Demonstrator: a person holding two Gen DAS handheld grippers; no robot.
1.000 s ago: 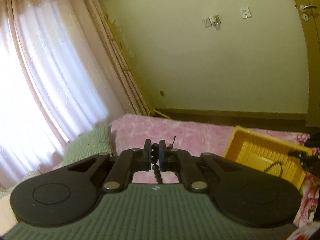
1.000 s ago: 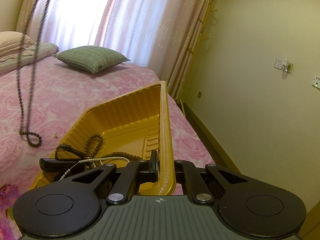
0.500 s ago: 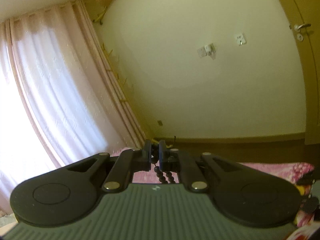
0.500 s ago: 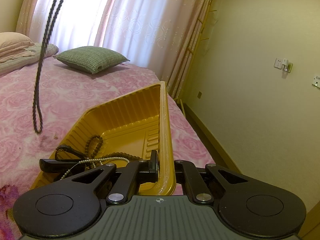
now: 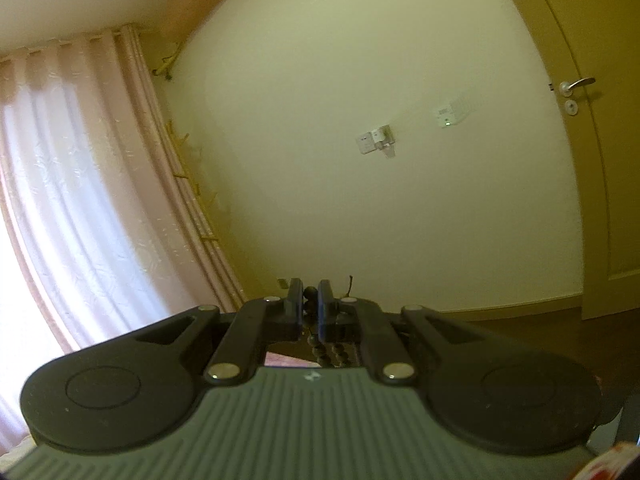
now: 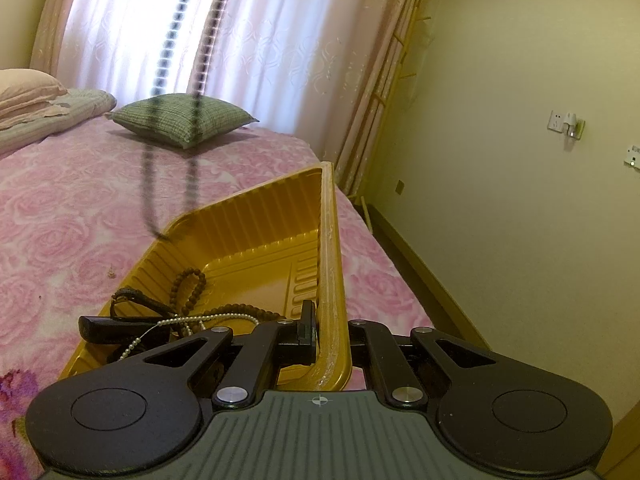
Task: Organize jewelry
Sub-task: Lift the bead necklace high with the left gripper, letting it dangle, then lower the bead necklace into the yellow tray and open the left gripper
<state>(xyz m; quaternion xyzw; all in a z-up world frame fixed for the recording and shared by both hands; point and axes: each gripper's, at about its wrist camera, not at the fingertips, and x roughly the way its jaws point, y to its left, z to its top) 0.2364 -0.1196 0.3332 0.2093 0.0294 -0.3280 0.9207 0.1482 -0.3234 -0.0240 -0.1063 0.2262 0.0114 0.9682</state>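
My left gripper (image 5: 309, 292) is shut on a dark bead necklace (image 5: 311, 300), held high and facing the wall. In the right wrist view the same bead necklace (image 6: 192, 132) hangs as a long, blurred double strand, its low end near the far left rim of the yellow tray (image 6: 256, 216). My right gripper (image 6: 326, 320) is shut on the tray's right rim. Inside the tray lie a brown bead string (image 6: 188, 284), a thin pearl strand (image 6: 168, 324) and a black strap-like piece (image 6: 108, 326).
The tray sits on a bed with a pink rose-patterned cover (image 6: 60, 216). A green checked cushion (image 6: 180, 120) and pillows (image 6: 28, 92) lie at the far end by the curtains (image 6: 280, 40). A pale wall (image 5: 360, 200) and a door (image 5: 600, 120) stand to the right.
My left gripper has risen and tilted up, so the bed and tray dropped out of its view. The hanging necklace lifted off the cover and swung right toward the tray. The right gripper stayed still.
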